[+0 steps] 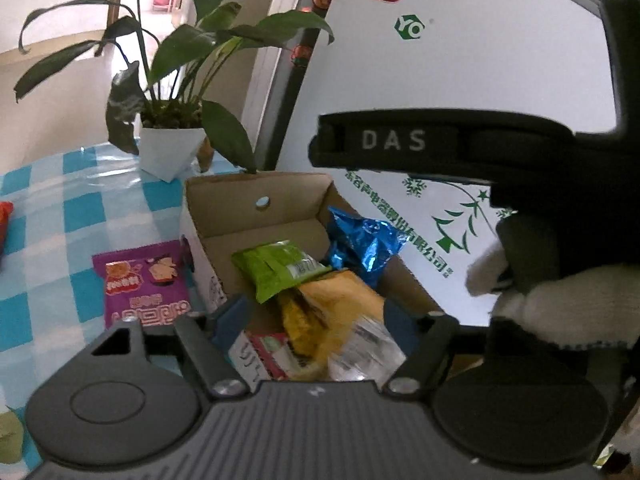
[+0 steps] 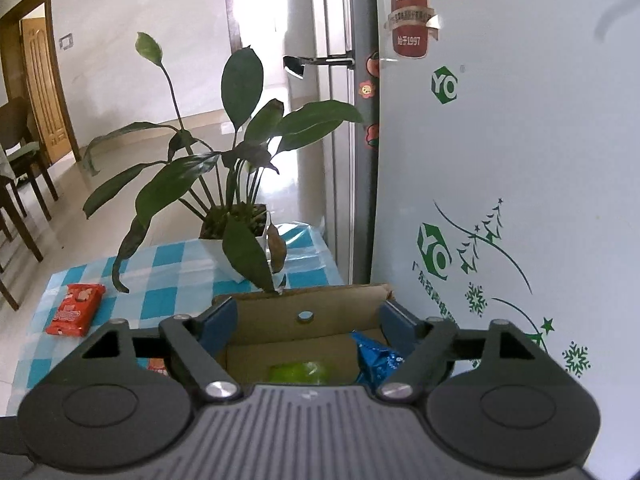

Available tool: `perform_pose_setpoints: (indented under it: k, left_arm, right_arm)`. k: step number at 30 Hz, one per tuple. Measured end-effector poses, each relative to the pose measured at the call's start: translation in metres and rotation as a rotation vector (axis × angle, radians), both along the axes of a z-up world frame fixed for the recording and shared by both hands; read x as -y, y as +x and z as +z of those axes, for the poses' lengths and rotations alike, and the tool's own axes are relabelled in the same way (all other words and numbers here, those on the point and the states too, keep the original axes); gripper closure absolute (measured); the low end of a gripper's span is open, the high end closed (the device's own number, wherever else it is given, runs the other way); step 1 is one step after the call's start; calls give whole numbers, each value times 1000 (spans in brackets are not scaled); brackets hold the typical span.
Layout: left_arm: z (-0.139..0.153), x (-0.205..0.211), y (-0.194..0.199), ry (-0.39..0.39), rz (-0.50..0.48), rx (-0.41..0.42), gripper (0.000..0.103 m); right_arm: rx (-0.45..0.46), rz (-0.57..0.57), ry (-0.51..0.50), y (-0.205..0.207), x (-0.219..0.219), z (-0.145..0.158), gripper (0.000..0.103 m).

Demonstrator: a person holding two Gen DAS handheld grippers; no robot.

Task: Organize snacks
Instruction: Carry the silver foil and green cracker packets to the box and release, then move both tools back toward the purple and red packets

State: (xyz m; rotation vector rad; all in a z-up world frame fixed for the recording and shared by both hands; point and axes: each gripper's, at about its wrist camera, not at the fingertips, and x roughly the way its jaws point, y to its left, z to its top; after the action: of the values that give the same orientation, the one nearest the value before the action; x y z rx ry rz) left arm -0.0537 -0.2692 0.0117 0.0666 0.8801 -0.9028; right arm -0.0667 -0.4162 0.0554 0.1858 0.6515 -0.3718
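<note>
1. Big white fridge (image 2: pixel 520 160) w/ green logos + red sticker stands right behind/beside the table, at right in both views.
2. Table w/ blue-and-white checked plastic cloth (image 2: pixel 168 272) carries everything below.
3. Green leafy plant in white angular pot (image 1: pixel 168 152) sits on the cloth just behind the box.
4. Open brown cardboard box (image 1: pixel 256 204) near the table's fridge side; round hole in back wall. Holds the snacks.
5. Left gripper (image 1: pixel 316 320) hovers over box, blue-padded fingers spread apart; blurred yellow-orange snack bag w/ clear end (image 1: pixel 340 320) lies betw. them, can't tell if it's touched.
6. Right gripper (image 2: pixel 308 320) over box's near edge, fingers wide apart, nothing betw. them. White-gloved hand (image 1: pixel 560 296) holds its black body, seen in left wrist view.
7. In box: crinkly blue foil bag (image 1: pixel 364 240) at right, lime-green packet (image 1: pixel 280 268) mid, red-and-white packet (image 1: pixel 268 356) at near edge.
8. Purple flat snack pouch (image 1: pixel 144 280) lies on cloth, touching box's left outer wall.
9. Red-orange biscuit pack (image 2: pixel 76 308) on cloth, well apart from box, left side.
</note>
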Motion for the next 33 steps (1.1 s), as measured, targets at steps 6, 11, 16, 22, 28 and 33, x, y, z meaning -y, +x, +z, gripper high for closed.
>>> perform_pose_setpoints:
  k: [6, 11, 16, 22, 28, 33]
  left_arm:
    - [5, -7, 3, 36, 18, 34, 24]
    - [9, -20, 10, 64, 29, 65, 23]
    - [8, -44, 25, 95, 67, 76, 23]
    - [7, -77, 44, 134, 113, 96, 23]
    - [5, -116, 70, 152, 198, 101, 22]
    - [0, -145, 96, 139, 305, 81, 22]
  right_arm:
    - [10, 25, 0, 3, -7, 1, 20]
    - [16, 47, 8, 8, -15, 1, 20]
    - [31, 83, 18, 15, -26, 2, 20]
    - [41, 162, 23, 26, -47, 1, 20]
    - [34, 205, 22, 36, -62, -3, 20]
    - [25, 233, 38, 45, -71, -9, 20]
